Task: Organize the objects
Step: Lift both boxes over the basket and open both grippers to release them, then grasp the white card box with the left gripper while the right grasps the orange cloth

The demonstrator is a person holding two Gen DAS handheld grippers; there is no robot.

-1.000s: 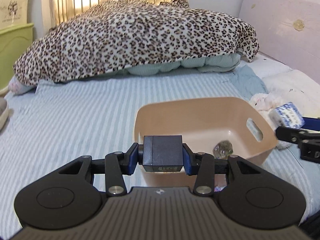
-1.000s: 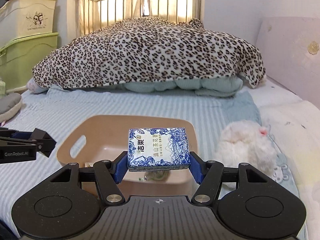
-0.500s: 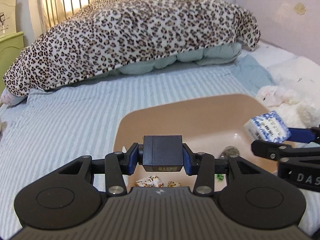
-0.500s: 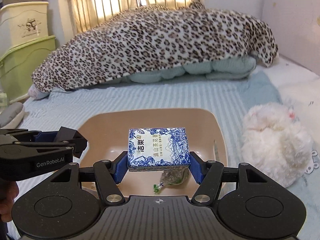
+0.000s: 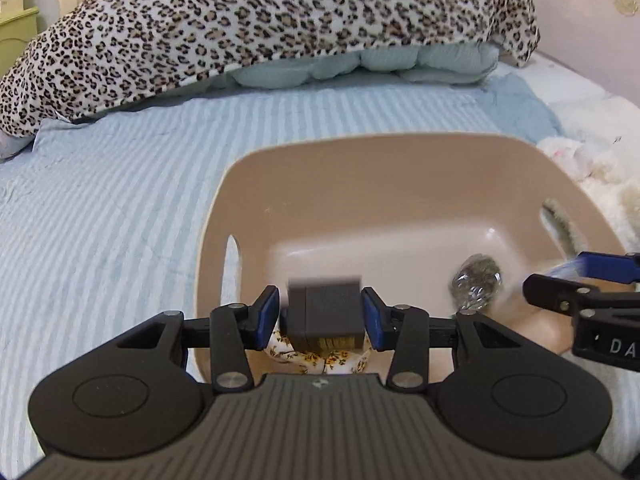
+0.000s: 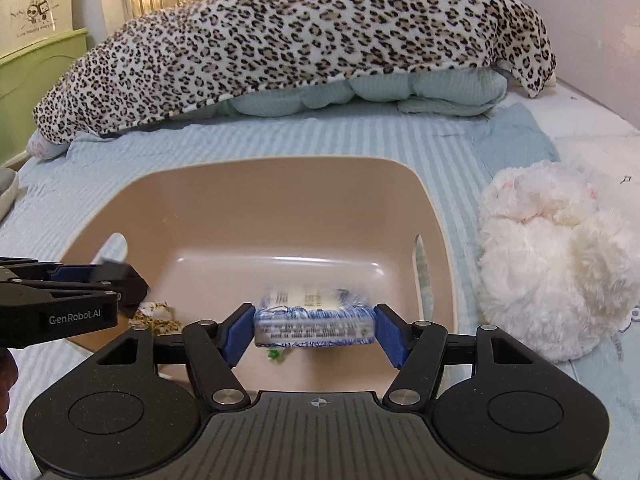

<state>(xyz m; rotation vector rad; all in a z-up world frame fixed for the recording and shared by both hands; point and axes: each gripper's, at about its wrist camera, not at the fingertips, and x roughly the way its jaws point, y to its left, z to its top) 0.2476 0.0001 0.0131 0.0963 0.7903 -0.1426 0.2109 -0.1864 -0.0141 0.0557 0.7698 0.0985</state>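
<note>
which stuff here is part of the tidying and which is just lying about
In the job:
- beige bin
- black cube, between the left gripper pads
- tissue pack, at the right gripper
- foil-wrapped item in the bin

Lying about:
- leopard blanket
- white plush toy

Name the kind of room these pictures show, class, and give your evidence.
Most likely a bedroom: the work happens on a bed with a striped sheet, a leopard-print blanket is heaped behind, and a white plush toy lies beside the beige basket.
</note>
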